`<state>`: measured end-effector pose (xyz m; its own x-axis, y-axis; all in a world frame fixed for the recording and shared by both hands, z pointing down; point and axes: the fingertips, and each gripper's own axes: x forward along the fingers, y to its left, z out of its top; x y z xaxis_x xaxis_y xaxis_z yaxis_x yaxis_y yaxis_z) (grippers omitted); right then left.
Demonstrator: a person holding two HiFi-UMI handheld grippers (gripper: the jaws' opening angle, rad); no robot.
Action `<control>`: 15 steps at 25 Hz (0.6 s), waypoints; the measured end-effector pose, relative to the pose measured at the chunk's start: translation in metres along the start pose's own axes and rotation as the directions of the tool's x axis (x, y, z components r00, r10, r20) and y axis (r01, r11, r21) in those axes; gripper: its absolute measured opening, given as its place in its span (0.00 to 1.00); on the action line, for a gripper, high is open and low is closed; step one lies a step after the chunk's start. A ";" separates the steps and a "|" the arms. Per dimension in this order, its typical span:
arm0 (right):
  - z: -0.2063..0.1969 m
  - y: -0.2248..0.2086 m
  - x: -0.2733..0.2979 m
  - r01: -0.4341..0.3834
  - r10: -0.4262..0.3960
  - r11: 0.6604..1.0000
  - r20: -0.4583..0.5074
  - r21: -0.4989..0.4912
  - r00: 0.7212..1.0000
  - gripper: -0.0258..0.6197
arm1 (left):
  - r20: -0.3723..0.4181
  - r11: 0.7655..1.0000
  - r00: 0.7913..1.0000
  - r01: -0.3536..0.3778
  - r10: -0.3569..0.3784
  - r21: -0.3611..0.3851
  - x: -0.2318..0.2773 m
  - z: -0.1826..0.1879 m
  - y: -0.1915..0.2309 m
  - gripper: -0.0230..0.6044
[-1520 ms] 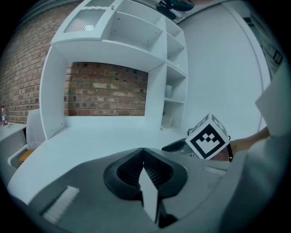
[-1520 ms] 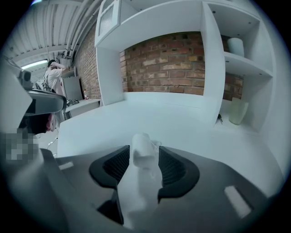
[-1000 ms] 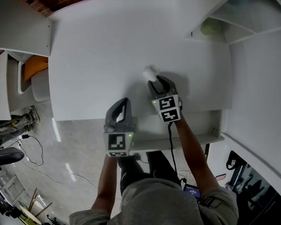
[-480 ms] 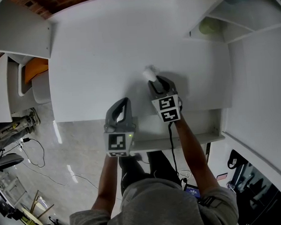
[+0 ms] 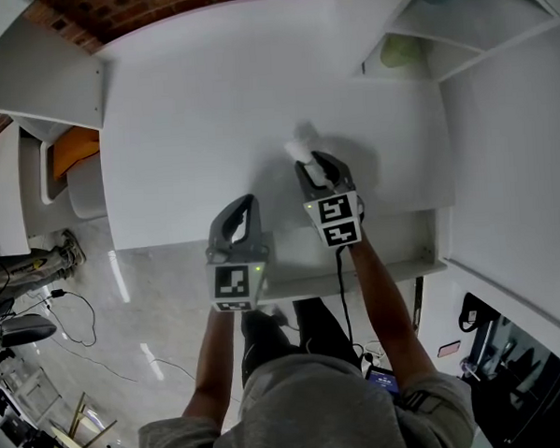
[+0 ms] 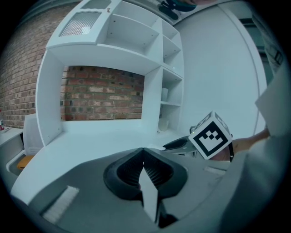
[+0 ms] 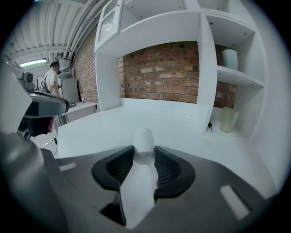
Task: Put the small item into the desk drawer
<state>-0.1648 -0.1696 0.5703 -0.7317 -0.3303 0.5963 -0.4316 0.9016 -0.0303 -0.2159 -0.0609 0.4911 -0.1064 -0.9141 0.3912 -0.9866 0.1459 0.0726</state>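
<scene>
The small item (image 5: 299, 147) is a little white bottle-shaped thing with a rounded tip, just above the white desk (image 5: 199, 101). My right gripper (image 5: 312, 162) is shut on it. In the right gripper view the item (image 7: 143, 145) sticks out past the pads, which press on both its sides. My left gripper (image 5: 246, 203) hovers at the desk's front edge, shut with nothing in it; its ribbed pads (image 6: 154, 170) meet. The desk drawer (image 5: 398, 250) stands pulled out under the front right edge, below the right gripper's marker cube (image 6: 210, 135).
White shelves rise at the desk's right, with a pale green cup (image 5: 400, 51) in the lower one and a pale vase (image 7: 230, 58) higher up. A brick wall (image 7: 163, 73) backs the desk. An orange-seated chair (image 5: 70, 145) and floor cables lie left.
Both grippers and the held item keep their places on the desk. Only the head view has shifted slightly.
</scene>
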 end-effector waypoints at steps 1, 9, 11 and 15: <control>0.002 -0.001 -0.005 0.006 -0.006 1.000 0.008 0.003 1.000 0.27 | 0.003 1.000 1.000 0.006 -0.006 0.005 -0.001 0.003 -0.002 0.06; 0.021 -0.009 -0.053 0.064 -0.067 0.997 0.082 0.033 0.994 0.27 | 0.029 0.997 0.998 0.062 -0.063 0.043 -0.011 0.023 -0.028 0.06; 0.023 -0.013 -0.066 0.085 -0.088 0.996 0.092 0.041 0.992 0.27 | 0.036 0.995 0.996 0.082 -0.084 0.052 -0.012 0.029 -0.035 0.06; 0.027 -0.018 -0.094 0.126 -0.131 0.991 0.112 0.054 0.985 0.27 | 0.047 0.990 0.991 0.119 -0.123 0.071 -0.016 0.039 -0.049 0.06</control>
<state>-0.1023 -0.1625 0.4930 -0.7236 -0.4747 0.5011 -0.5477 0.8367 0.0019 -0.1706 -0.0681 0.4453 0.0097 -0.9419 0.3356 -0.9985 0.0089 0.0536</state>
